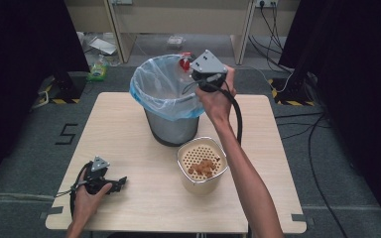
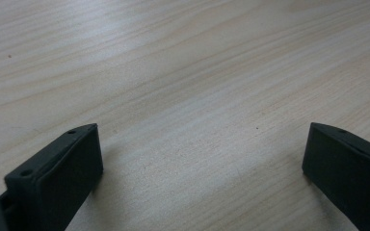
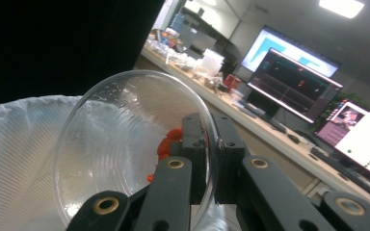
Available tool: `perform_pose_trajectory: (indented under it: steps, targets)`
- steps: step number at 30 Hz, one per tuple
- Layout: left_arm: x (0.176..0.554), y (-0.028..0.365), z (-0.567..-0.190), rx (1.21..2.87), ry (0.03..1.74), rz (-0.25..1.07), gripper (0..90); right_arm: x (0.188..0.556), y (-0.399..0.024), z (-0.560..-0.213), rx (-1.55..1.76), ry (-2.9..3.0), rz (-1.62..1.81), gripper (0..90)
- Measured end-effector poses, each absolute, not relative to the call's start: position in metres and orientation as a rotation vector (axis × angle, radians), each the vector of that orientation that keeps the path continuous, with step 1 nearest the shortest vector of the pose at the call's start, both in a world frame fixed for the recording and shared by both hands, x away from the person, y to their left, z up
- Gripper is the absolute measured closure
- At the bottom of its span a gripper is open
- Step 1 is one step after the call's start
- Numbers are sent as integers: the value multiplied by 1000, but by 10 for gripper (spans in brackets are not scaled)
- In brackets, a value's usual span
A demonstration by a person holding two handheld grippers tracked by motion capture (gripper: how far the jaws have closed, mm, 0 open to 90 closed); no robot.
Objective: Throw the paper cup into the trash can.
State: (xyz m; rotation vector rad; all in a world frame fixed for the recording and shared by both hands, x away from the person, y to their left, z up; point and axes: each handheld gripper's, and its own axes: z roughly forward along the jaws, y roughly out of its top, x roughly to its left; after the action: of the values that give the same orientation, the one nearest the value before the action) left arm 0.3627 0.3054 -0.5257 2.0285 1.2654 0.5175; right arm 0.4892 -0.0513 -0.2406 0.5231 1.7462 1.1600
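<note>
Cup (image 3: 125,144), clamped at rim by right gripper (image 3: 207,159), is held tipped over bin (image 1: 166,94), red bits (image 3: 166,144) not yet dumped; left gripper (image 1: 121,182) is rested wide apart.

I'm working in a lab or office test room: black curtains (image 1: 25,44) flank my worktop (image 1: 129,198), cables (image 1: 317,129) cross the taped floor (image 1: 54,101), and monitors (image 3: 294,86) glow on a cluttered bench (image 3: 250,120).
</note>
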Motion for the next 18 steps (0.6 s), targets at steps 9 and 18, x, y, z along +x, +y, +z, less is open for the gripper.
perform_pose_trajectory:
  steps: [9,18]
  targets:
    - [363,305,-526,2029,1264,518,0,506,-39,-250,567,1829,1137,852]
    - [363,305,-526,2028,1264,519,0,523,-38,-263,687,1889,1151,662]
